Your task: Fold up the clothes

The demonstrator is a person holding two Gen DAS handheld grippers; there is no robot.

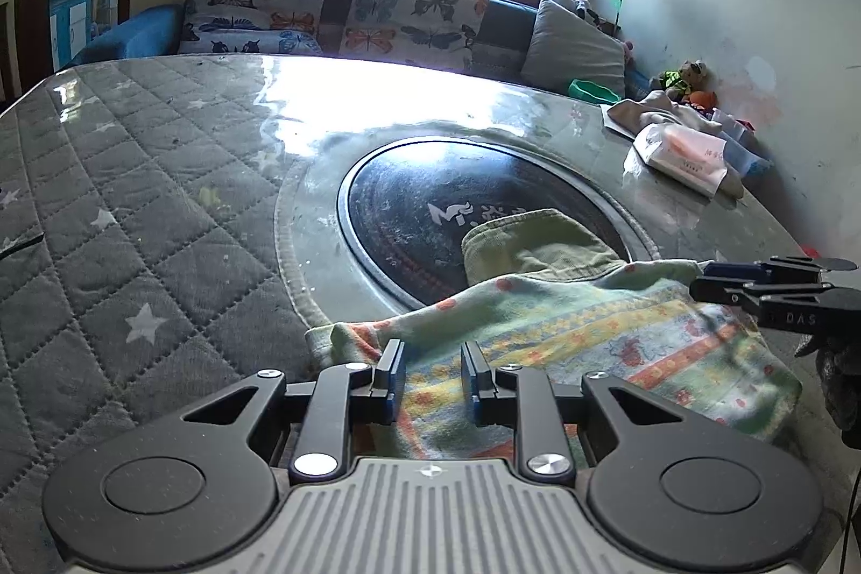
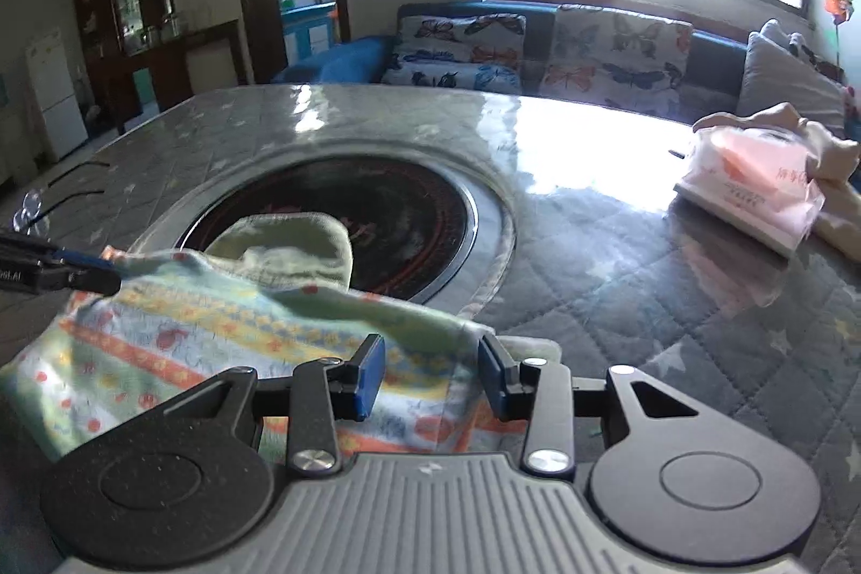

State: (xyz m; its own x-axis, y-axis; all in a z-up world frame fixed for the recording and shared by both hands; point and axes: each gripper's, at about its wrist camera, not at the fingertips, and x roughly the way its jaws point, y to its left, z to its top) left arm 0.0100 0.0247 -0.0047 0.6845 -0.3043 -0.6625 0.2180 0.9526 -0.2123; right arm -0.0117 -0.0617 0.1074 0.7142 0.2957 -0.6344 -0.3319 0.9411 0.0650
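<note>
A small patterned garment in green, yellow and orange stripes lies on the table, its green cuffed end over the black round hob. It also shows in the right wrist view. My left gripper is open, its jaws either side of the garment's near left edge. My right gripper is open over the garment's right edge. The right gripper shows from the side in the left wrist view. The left gripper shows at the left of the right wrist view.
The table has a grey quilted star cover under glossy plastic and a black round hob in its middle. A tissue pack and beige cloths lie at the far right. A sofa with butterfly cushions stands behind.
</note>
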